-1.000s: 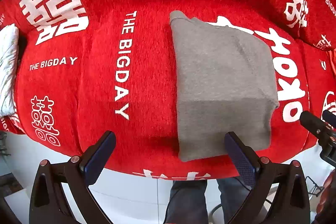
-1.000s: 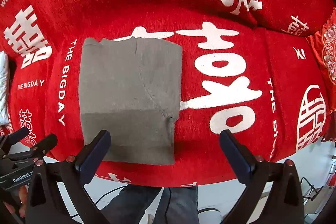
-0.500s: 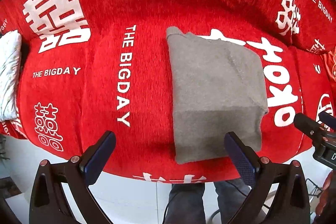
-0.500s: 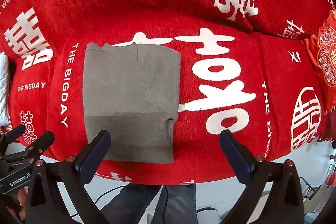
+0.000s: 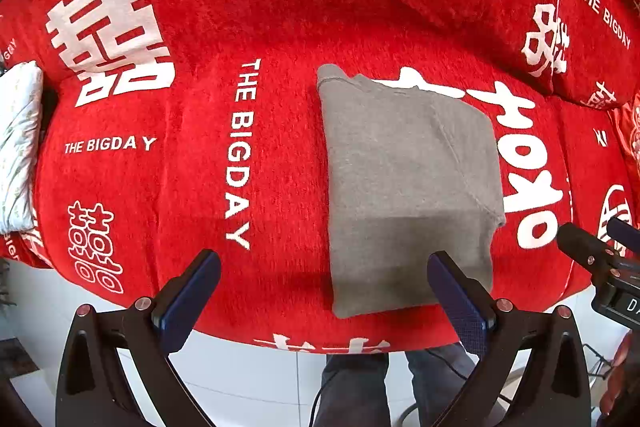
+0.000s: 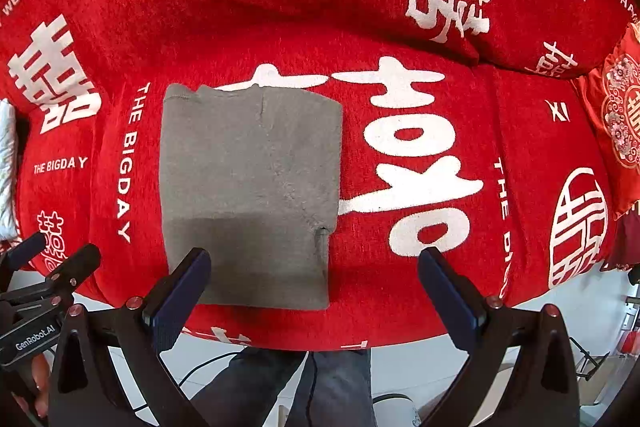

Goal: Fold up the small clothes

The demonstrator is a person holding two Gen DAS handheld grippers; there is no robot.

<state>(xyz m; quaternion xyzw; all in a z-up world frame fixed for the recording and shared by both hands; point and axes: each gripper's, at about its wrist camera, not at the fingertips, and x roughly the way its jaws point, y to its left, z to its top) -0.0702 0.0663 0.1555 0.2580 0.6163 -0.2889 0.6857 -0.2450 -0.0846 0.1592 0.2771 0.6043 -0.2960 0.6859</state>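
Fingers on both the left gripper (image 5: 323,297) and right gripper (image 6: 314,293) are spread wide, holding nothing, hovering off the front edge of the red sofa (image 5: 208,187). Gray garment (image 6: 248,187) lies flat on the seat as a neat rectangle, so folding looks pretty much done, maybe one more fold left.

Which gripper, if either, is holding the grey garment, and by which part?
Neither. The left gripper and right gripper are both open and empty; the folded grey garment lies free on the red sofa cover.
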